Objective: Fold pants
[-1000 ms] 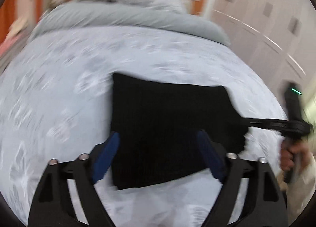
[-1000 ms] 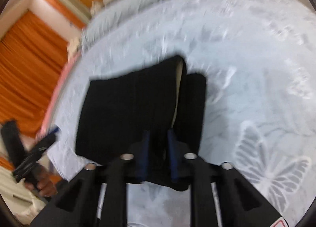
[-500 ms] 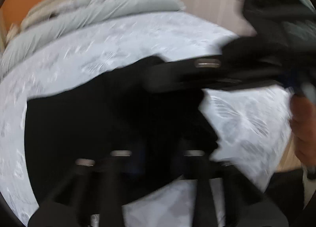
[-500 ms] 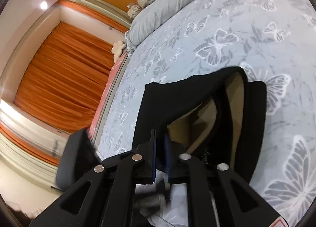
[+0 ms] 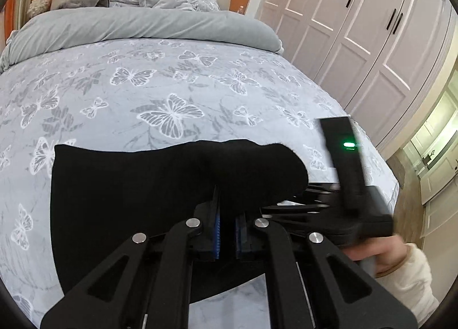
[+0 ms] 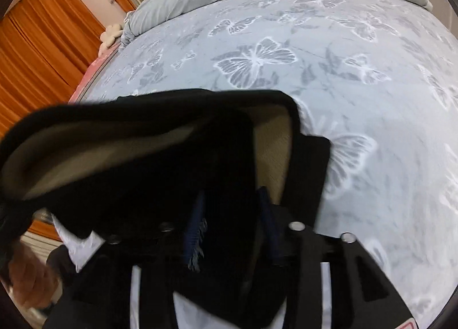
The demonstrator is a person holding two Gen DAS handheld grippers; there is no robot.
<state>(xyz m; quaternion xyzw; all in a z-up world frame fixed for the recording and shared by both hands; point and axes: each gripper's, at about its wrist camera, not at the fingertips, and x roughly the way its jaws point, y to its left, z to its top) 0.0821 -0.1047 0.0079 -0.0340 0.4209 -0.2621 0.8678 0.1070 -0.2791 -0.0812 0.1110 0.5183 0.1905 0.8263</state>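
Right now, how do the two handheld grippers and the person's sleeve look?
Both the left gripper and the right gripper have black angular linkage frames, silver rivets and blue ribbed pads. The right gripper's handle carries a green light. The sleeve is cream, fleecy.

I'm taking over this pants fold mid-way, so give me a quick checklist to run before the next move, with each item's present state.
1. Left gripper clamped on the pants: ok, jaws shut on black cloth.
2. Right gripper released: cannot tell; jaws have just been opening, cloth between them.
3. Top layer flat: not ok, edge lifted, tan lining showing.
4. Bedspread beyond the pants free: ok.
5. Grippers clear of each other: cannot tell, they are close.
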